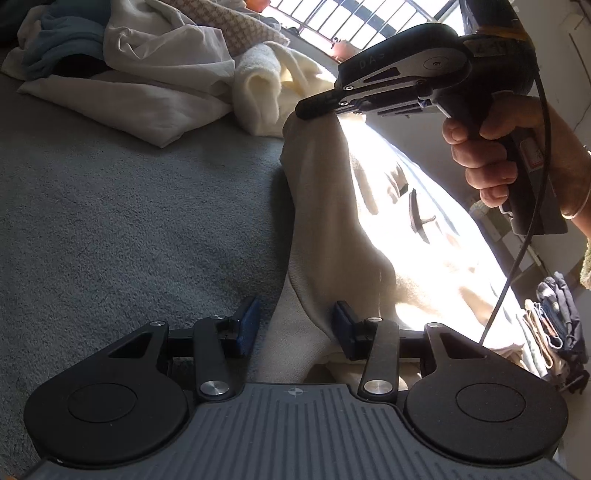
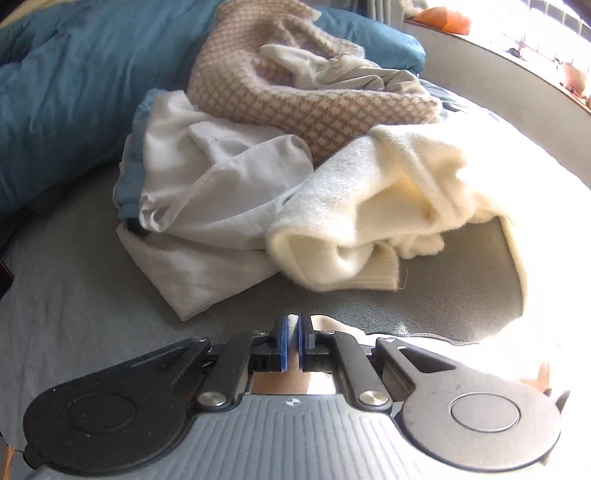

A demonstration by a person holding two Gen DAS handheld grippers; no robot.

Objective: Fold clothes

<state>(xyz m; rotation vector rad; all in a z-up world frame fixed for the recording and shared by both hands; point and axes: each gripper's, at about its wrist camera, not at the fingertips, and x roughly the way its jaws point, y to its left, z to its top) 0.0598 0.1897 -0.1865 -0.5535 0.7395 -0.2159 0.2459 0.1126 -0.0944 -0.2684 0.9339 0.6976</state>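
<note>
1. The cream garment (image 1: 325, 206) lies on the grey bed cover (image 1: 110, 221), on the sunny side near the window (image 1: 354, 22). This is the piece to be folded now.

2. The right tongs (image 1: 308, 109) are pinched tight on one end of the cream garment, the end nearer the window. A hand (image 1: 491, 155) holds the handle. From the right wrist view, a thin strip of cream cloth sits between the blue pads (image 2: 283, 341), and there is no gap left. The tongs grip an edge because an edge is easy to lift and pull straight.

3. The left tongs (image 1: 293, 325) stand about half open at the end of the garment far from the window. One blue pad (image 1: 343, 325) touches the cloth, and the other pad (image 1: 247, 325) stands apart from it. They do not squeeze anything yet. It looks as if they wait there to catch the other end, so both ends can be pulled flat.

4. The pile of other clothes (image 2: 280, 147) sits by the window too, just beside the cream garment. It has a white piece, a fluffy cream piece and a checked piece. They are kept to one side, likely to leave bare bed for folding.

5. The fold itself is not yet made.
</note>
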